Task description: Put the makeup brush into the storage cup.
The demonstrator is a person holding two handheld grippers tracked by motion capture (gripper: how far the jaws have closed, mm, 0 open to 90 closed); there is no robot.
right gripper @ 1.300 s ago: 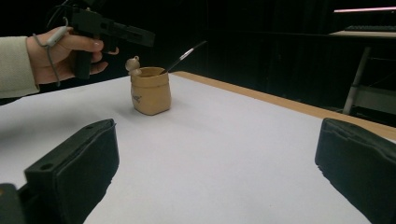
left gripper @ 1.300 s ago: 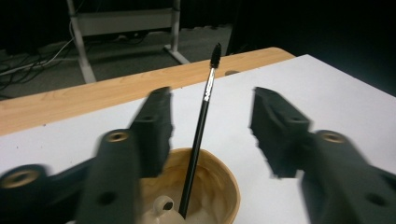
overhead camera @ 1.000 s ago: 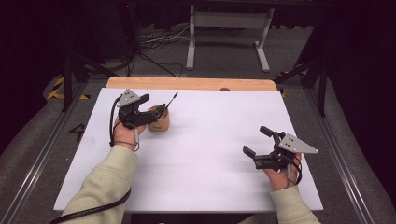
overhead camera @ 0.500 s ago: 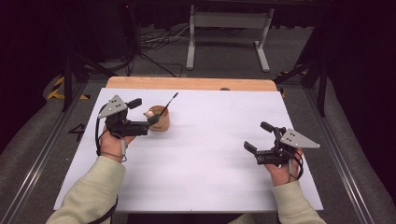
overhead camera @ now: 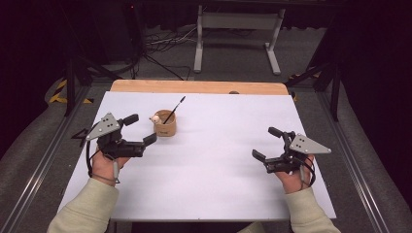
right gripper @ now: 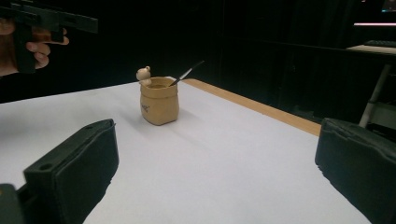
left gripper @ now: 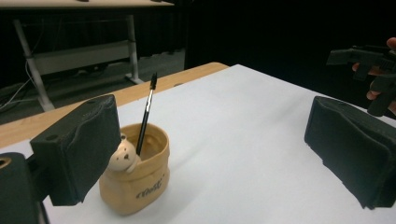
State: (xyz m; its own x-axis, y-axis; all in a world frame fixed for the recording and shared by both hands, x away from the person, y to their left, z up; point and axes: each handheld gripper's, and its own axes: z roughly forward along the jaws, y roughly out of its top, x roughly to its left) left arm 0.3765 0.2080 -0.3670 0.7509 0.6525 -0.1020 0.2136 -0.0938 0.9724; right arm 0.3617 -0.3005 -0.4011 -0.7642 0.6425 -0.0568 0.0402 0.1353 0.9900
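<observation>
The tan pen pot (overhead camera: 165,125) stands on the white table (overhead camera: 218,145) left of centre in the high view, upright, a black pen (overhead camera: 174,110) leaning out of it toward the upper right and a small bear figure (overhead camera: 155,118) perched on its left rim. We see the left gripper (overhead camera: 144,129) just beside the pot, at its lower left — its jaws have just been opening and stand wide, nothing between them, clear of the pot. In the left gripper view the pot (left gripper: 135,175) sits at the lower left, partly behind the left jaw. The right gripper (overhead camera: 268,143) hangs at the right of the high view, well apart from the pot — jaws spread, empty.
</observation>
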